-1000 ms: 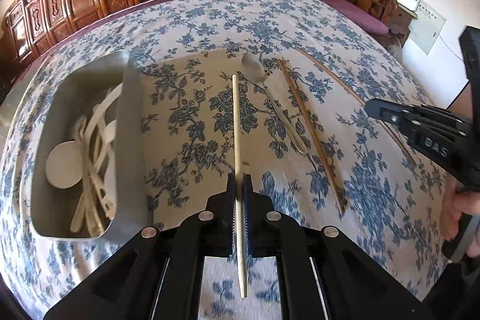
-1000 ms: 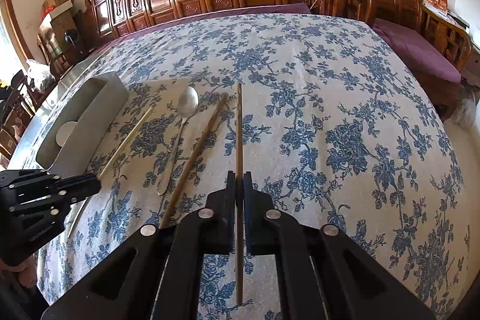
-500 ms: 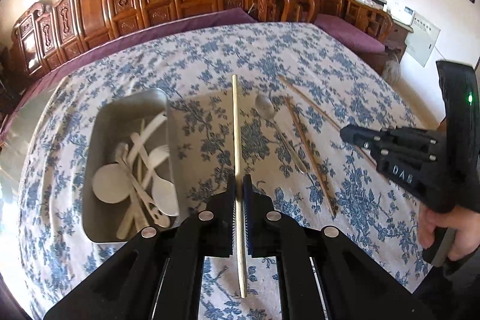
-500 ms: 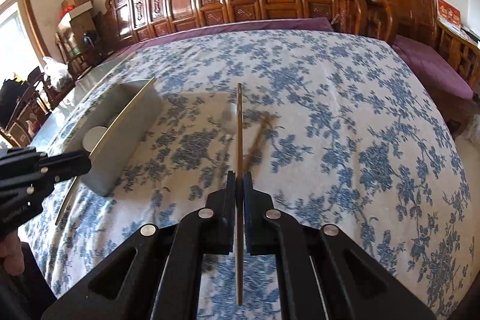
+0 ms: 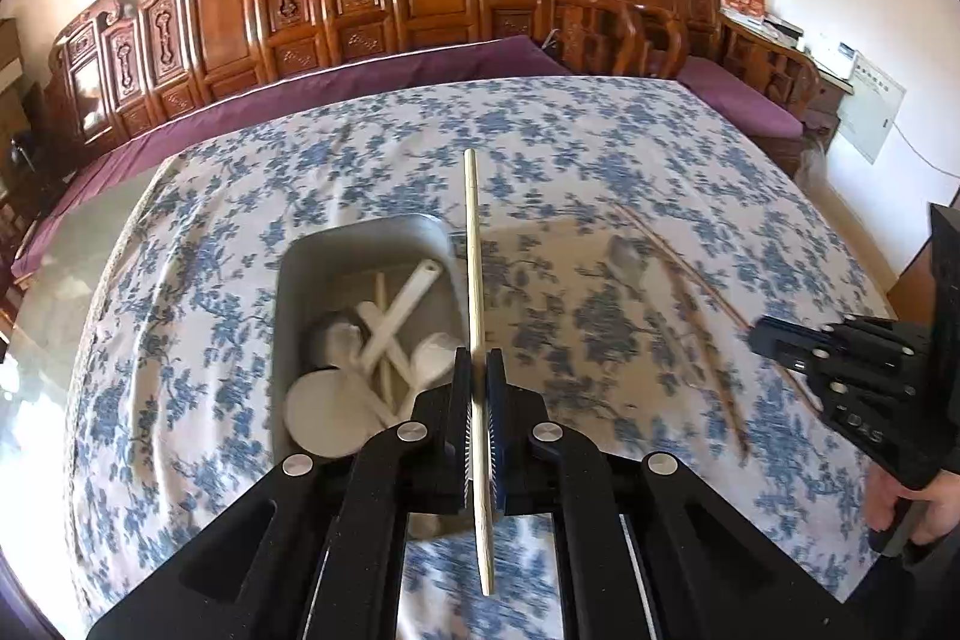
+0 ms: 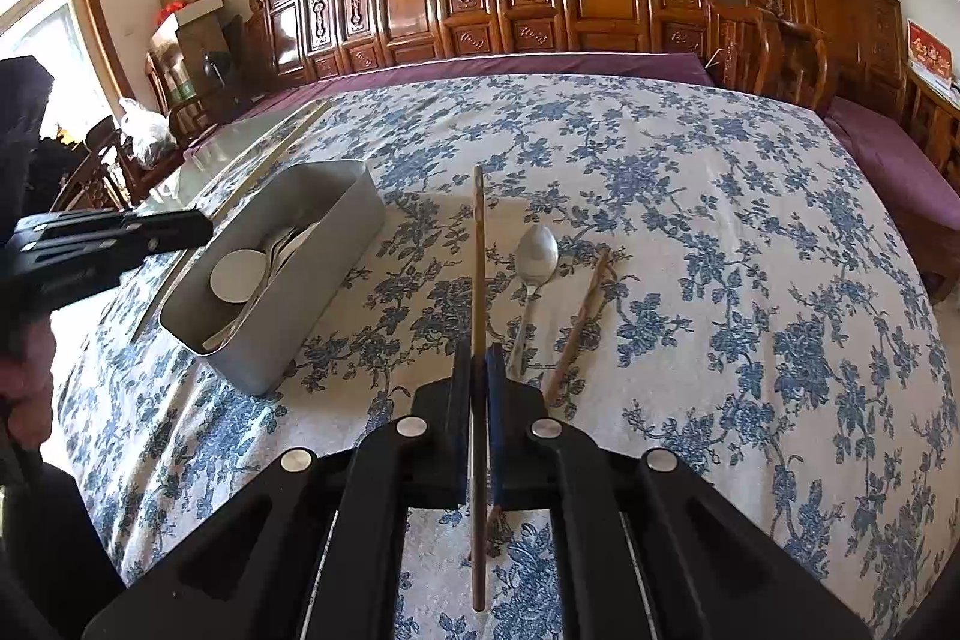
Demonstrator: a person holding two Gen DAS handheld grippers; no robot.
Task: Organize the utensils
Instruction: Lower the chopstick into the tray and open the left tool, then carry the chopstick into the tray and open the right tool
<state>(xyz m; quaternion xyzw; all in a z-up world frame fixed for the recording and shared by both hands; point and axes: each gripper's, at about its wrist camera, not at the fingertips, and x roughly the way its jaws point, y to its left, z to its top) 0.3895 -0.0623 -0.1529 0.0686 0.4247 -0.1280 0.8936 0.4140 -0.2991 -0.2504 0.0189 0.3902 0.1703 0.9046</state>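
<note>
Over the floral-cloth desk [image 5: 600, 148], holding the pale chopstick [image 5: 473, 250] in closed left jaws, lengthwise just above the grey bin [image 5: 312, 268], while clamping the brown chopstick [image 6: 478, 280] in right jaws, farther away.

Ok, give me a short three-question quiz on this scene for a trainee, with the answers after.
1. True or false: the left claw is shut on a pale chopstick.
2. Which lies on the cloth beside the metal spoon? A) a fork B) a brown chopstick C) a knife
3. Fill in: the white utensils lie inside the grey ____.

Key
1. True.
2. B.
3. Bin. The right claw also grips a darker chopstick.
</note>
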